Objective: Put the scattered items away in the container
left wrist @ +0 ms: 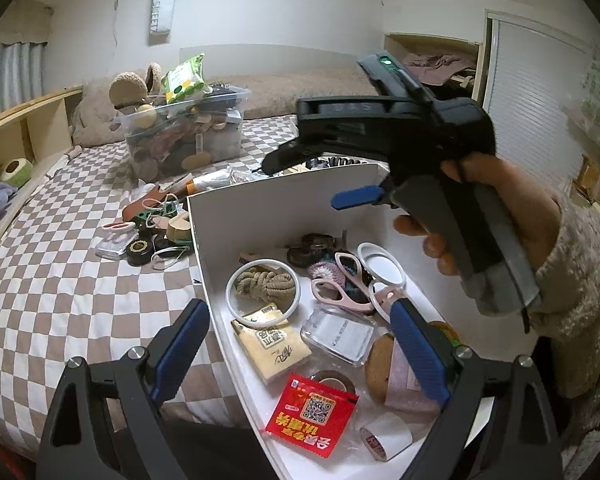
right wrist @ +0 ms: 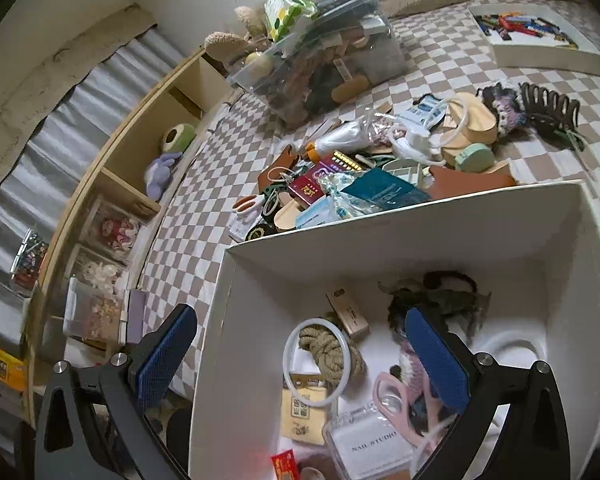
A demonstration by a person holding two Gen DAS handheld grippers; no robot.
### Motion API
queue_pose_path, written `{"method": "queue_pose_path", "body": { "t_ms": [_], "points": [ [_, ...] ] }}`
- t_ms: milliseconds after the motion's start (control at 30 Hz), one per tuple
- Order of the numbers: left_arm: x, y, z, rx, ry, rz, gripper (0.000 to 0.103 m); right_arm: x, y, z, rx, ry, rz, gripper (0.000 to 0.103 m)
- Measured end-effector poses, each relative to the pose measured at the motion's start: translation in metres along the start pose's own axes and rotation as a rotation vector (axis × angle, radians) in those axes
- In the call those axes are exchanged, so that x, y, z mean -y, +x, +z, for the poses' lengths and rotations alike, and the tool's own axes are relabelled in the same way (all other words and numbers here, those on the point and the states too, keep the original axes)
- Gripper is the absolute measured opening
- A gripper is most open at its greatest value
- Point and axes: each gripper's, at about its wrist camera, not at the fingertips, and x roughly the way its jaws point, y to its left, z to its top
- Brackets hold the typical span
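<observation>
Both grippers [left wrist: 300, 356] [right wrist: 304, 356] open over white box [right wrist: 420, 236].

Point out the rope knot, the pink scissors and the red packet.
rope knot [left wrist: 265, 285], left wrist view, middle of the knot
pink scissors [left wrist: 332, 294], left wrist view, handle loop
red packet [left wrist: 314, 416], left wrist view, printed face

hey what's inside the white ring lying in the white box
A knot of tan rope sits inside the white ring in the white box. The ring's near edge overlaps a yellow packet. What lies under the rope is covered.
</observation>
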Motion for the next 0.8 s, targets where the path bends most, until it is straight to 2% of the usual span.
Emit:
{"method": "queue_pose_path", "body": {
  "t_ms": [367,567,800],
  "points": [
    [0.001,-0.006,0.005,0.007,-0.045,0.041,0.095,-0.01,-0.05,-0.017,0.104,-0.091,0.017,0.103],
    [0.002,-0.011,0.011,0.029,-0.05,0.063,0.097,-0.025,-0.087,-0.032,0.202,-0.233,-0.069,0.103],
    [0.004,-0.022,0.023,0.075,-0.052,0.099,0.097,-0.031,-0.125,-0.049,0.316,-0.313,-0.131,0.103]
  ]
}}
